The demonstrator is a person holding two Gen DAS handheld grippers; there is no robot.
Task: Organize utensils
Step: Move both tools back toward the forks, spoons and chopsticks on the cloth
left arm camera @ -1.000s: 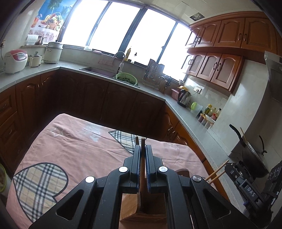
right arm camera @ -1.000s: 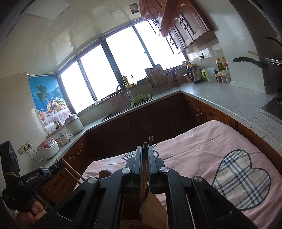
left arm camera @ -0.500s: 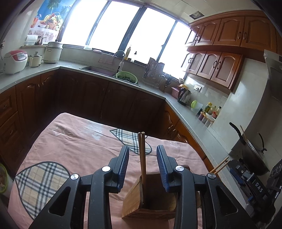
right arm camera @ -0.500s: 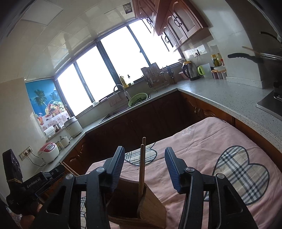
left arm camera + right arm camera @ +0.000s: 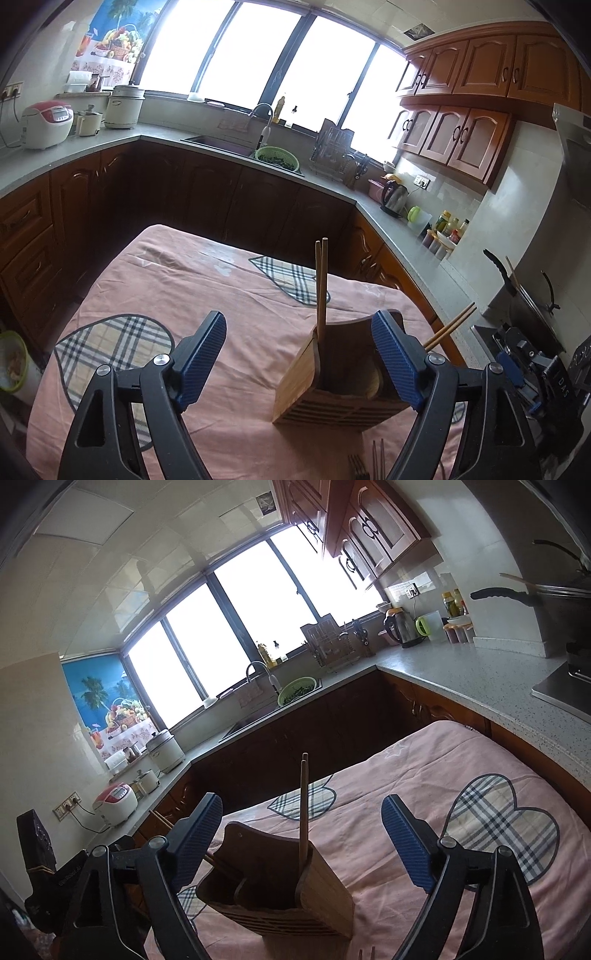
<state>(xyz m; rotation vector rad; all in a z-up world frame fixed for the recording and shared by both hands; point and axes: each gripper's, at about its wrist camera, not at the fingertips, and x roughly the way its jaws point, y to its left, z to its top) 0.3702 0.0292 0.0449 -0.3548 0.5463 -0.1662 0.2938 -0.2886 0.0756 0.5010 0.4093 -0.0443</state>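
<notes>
A wooden utensil holder (image 5: 332, 384) stands on the pink tablecloth (image 5: 192, 295). A pair of wooden chopsticks (image 5: 320, 288) stands upright in its left compartment. My left gripper (image 5: 299, 358) is open wide and empty, just behind the holder. In the right wrist view the same holder (image 5: 280, 886) and chopsticks (image 5: 303, 805) show between the fingers of my right gripper (image 5: 303, 845), which is open wide and empty. Another pair of chopsticks (image 5: 448, 326) sticks out at the holder's right side. Fork tines (image 5: 358, 470) lie near the bottom edge.
The other gripper's body shows at the right of the left wrist view (image 5: 535, 369) and at the left of the right wrist view (image 5: 40, 867). Kitchen counters (image 5: 480, 679) with a sink (image 5: 221, 142), kettle (image 5: 395, 197) and wok (image 5: 532, 295) ring the table.
Both grippers were shut on the chopsticks over the holder a second ago. Both have opened wide and pulled back, and the chopsticks now stand in the holder.
</notes>
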